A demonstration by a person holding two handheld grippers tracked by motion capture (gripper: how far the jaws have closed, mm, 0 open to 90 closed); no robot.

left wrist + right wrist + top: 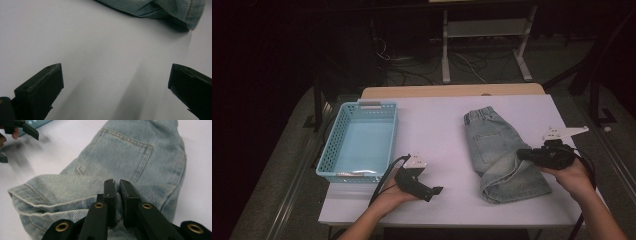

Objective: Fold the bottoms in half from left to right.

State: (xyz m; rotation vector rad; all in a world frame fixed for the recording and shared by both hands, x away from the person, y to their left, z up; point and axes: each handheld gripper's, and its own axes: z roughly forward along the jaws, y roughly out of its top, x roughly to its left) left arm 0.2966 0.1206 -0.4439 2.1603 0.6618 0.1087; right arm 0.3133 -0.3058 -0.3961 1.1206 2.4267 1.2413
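Observation:
Light blue denim shorts (pixel 494 147) lie on the white table (pixel 437 120), right of the middle, with the lower part folded over. My right gripper (pixel 521 154) reaches in from the right and is shut on a fold of the shorts (pixel 120 152). In the right gripper view a ridge of denim is pinched between the nearly closed jaws of that gripper (pixel 117 185). My left gripper (pixel 434 192) rests near the front edge, left of the shorts. It (pixel 116 75) stands open over bare tabletop, with the shorts' hem (pixel 160 7) farther off.
A light blue plastic basket (pixel 332 145) stands at the table's left side, with nothing visible inside. A wooden strip (pixel 452 91) runs along the far edge. Dark floor with cables and a metal stand lies beyond. The left gripper (pixel 27 128) and a basket corner (pixel 37 122) appear top left in the right gripper view.

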